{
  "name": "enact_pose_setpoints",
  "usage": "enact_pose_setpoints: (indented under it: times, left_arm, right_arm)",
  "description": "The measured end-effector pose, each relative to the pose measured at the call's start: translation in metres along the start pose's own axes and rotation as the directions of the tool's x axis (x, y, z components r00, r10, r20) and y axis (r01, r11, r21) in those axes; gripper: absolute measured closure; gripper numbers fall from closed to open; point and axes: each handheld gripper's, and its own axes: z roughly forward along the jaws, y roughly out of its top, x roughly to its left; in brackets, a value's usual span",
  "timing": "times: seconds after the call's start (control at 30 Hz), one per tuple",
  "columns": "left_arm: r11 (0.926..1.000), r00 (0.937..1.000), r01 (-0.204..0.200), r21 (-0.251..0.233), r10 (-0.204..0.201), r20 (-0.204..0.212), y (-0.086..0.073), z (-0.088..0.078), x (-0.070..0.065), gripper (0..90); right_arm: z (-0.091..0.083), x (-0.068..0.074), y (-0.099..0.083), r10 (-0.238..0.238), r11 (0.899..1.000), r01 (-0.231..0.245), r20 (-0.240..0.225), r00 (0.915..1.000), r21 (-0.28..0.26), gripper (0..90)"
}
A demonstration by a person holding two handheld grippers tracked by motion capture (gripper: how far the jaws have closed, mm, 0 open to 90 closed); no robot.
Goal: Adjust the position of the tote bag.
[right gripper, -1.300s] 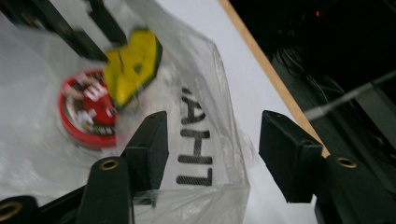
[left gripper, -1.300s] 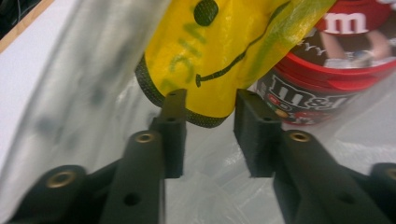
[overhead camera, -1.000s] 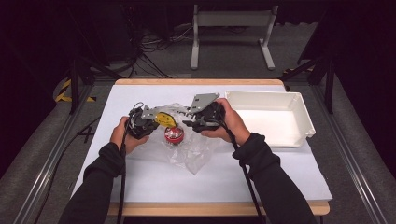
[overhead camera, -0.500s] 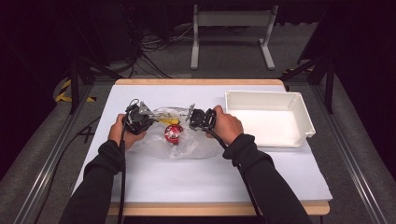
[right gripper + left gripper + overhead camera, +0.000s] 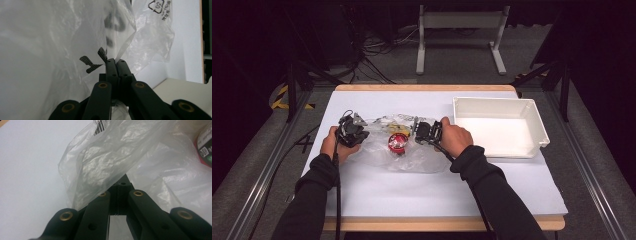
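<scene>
Dark floor, loose cables and a grey metal stand are surrounding a white-topped bench with a wooden edge. On it a crumpled clear plastic bag is lying left of centre, and a white tray is sitting well apart to the right.

A person's forearms in dark sleeves are reaching in from the near side. The left claw is lying low at the bag's left edge, pointing toward the middle. In the left gripper view its jaws are pressing together, and the bag's film is draping over the tips, so it is gripping plastic, though the exact pinch is sitting hidden under the fold. The right claw is coming at the bag from the right, facing the left one. In the right gripper view its jaws are clenching flat against each other, having just been closing, with a thin flap of the bag caught at the tips.

Between the two claws, inside the bag, a round red item is resting on the bench, nearer the right claw; its red rim with a printed label is showing through the film in the left gripper view. Something yellow is lying in the bag just behind it; what it is I cannot tell.
</scene>
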Motion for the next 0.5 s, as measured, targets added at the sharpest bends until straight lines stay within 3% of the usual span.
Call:
enact_pose_setpoints:
  times: [0.1, 0.17, 0.27, 0.33, 0.43, 0.47, 0.5]
  left_arm:
    - [0.9971, 0.9995, -0.006, -0.076, 0.008, 0.032, -0.001, -0.014, -0.003, 86.5]
    - [0.9937, 0.9989, -0.008, -0.112, 0.013, 0.044, 0.000, -0.023, -0.007, 83.8]
    - [0.9798, 0.9952, -0.033, -0.197, 0.050, 0.084, 0.003, -0.041, -0.018, 80.4]
    - [0.9697, 0.9908, -0.053, -0.238, 0.081, 0.108, 0.003, -0.051, -0.027, 79.1]
    - [0.9576, 0.9832, -0.100, -0.270, 0.137, 0.121, 0.002, -0.063, -0.043, 78.6]
    - [0.9568, 0.9815, -0.108, -0.270, 0.146, 0.124, 0.001, -0.064, -0.047, 78.1]
    - [0.9550, 0.9791, -0.122, -0.270, 0.160, 0.125, 0.000, -0.065, -0.051, 78.0]
  right_arm:
    - [-0.004, 0.000, -0.003, 0.012, 1.000, -0.012, -0.027, 0.9996, -0.029, 85.5]
    - [-0.009, -0.004, -0.006, 0.047, 0.996, -0.050, -0.035, 0.9983, -0.074, 75.7]
    - [-0.019, -0.013, -0.011, 0.114, 0.980, -0.124, -0.069, 0.9911, -0.158, 62.8]
    - [-0.027, -0.018, -0.016, 0.147, 0.961, -0.169, -0.114, 0.9826, -0.219, 58.4]
    - [-0.041, -0.025, -0.026, 0.187, 0.915, -0.234, -0.170, 0.9675, -0.327, 48.6]
    - [-0.046, -0.028, -0.029, 0.200, 0.900, -0.257, -0.191, 0.9610, -0.352, 45.6]
    - [-0.048, -0.029, -0.031, 0.209, 0.891, -0.272, -0.203, 0.9567, -0.364, 43.9]
